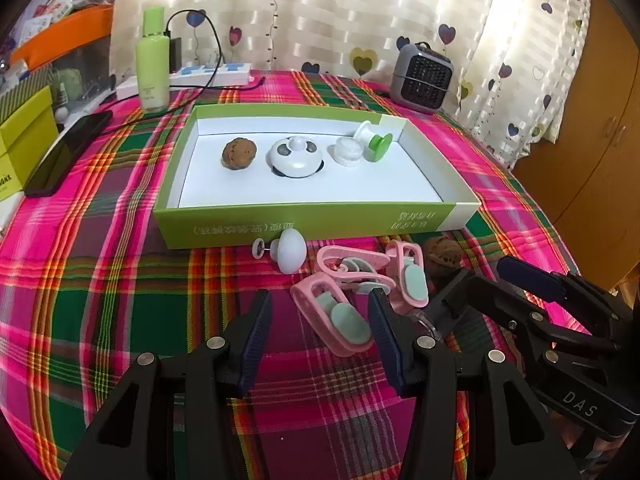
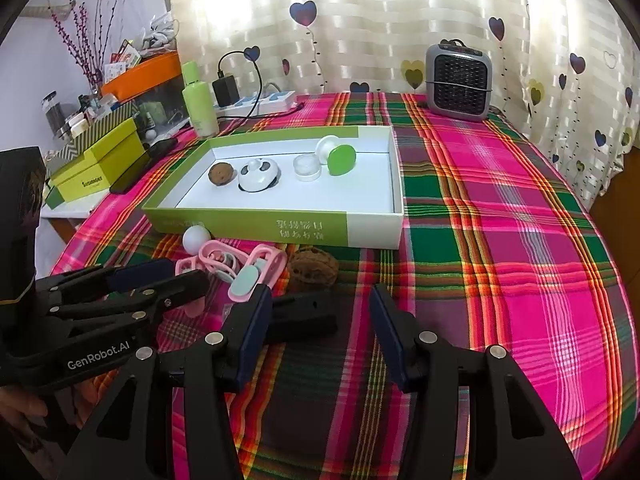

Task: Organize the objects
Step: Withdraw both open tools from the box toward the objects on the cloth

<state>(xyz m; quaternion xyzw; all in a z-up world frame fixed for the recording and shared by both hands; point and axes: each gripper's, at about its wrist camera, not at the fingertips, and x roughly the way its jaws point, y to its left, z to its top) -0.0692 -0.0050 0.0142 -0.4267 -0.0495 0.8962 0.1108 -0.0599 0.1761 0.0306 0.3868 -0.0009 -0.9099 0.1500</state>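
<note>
The left gripper (image 1: 320, 308) hangs spread over the nearest of three pink clips (image 1: 340, 320) — its long axis runs diagonally, grey pad toward the camera. The right gripper (image 2: 316, 304) is spread too, holding nothing, just short of a walnut (image 2: 312, 270). Beyond, the green tray (image 1: 304, 224) holds four things: one walnut, one panda-faced dome, one white cap, one green-and-white knob.

Tablecloth (image 1: 120, 280): woven plaid cloth, matt. Tray box (image 1: 280, 224): smooth card, slight sheen. Pink clips (image 1: 340, 320): glossy plastic. Walnut (image 1: 239, 153): rough, wrinkled shell. Left gripper (image 1: 320, 312): matt black plastic, metal rivets, ribbed pads, probably rubber.
</note>
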